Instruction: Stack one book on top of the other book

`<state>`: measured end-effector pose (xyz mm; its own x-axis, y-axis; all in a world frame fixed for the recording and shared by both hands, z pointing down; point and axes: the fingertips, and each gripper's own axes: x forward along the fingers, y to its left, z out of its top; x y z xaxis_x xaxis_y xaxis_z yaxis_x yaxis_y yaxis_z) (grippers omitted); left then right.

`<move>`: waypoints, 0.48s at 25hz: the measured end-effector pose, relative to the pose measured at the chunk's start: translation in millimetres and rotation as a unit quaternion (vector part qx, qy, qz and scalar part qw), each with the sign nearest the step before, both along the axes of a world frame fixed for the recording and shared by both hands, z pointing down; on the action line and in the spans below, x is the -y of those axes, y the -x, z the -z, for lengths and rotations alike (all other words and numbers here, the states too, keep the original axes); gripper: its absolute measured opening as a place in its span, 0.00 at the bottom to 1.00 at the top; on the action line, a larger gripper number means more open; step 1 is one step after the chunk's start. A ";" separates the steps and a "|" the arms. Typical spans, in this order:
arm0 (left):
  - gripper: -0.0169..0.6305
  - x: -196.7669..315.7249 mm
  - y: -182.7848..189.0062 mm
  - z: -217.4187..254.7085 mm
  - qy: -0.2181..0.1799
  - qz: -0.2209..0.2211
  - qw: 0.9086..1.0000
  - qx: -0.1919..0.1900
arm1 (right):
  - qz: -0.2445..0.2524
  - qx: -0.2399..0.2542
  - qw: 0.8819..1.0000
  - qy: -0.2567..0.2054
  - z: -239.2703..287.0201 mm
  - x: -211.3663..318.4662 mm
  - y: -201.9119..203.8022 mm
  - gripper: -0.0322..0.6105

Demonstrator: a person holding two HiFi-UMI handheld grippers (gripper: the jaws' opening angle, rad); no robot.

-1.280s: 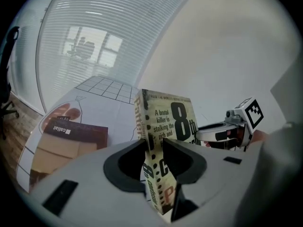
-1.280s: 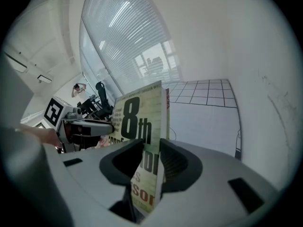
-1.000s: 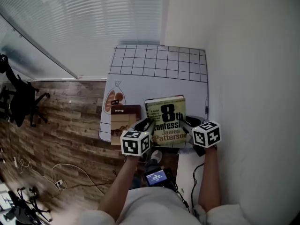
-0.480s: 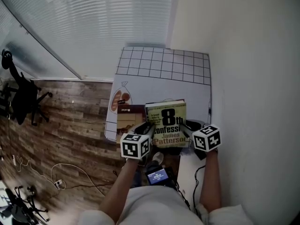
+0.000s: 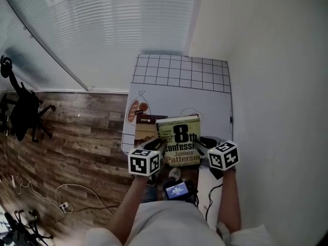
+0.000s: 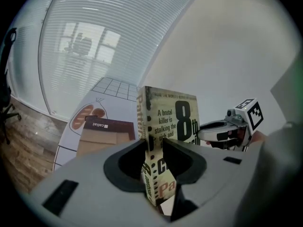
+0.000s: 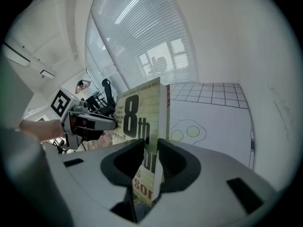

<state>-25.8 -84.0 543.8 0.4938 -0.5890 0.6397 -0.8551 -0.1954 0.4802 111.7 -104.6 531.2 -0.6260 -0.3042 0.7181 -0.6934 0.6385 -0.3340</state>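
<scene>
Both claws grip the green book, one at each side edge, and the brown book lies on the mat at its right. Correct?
No. The head view shows the brown book on the mat left of the green book, not right. The left claw and right claw do grip the green book, one at each side edge.

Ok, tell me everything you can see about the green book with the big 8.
The green book is a paperback with black lettering and the author's name in reddish print. It is held cover up above the white mat, the left gripper clamped on its spine edge and the right gripper on the opposite edge. In the head view its left edge overlaps the brown book.
</scene>
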 end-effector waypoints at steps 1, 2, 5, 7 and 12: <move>0.21 -1.6 2.1 1.6 0.000 -0.003 1.000 -0.003 | -0.002 -0.002 1.000 0.000 1.9 -2.0 1.9 0.21; 0.21 -3.1 3.8 3.1 0.000 -0.006 1.000 -0.007 | -0.002 -0.004 1.000 0.001 3.4 -3.7 3.5 0.21; 0.21 -9.6 9.6 7.2 0.002 -0.011 1.000 -0.014 | -0.001 -0.013 1.000 0.004 6.6 -12.0 9.0 0.21; 0.21 -13.8 14.7 10.5 0.004 -0.017 1.000 -0.016 | -0.002 -0.015 1.000 0.004 10.2 -17.4 14.1 0.21; 0.21 -25.6 35.3 13.8 0.017 -0.016 1.000 -0.021 | 0.003 -0.010 1.000 0.009 13.9 -29.9 33.9 0.21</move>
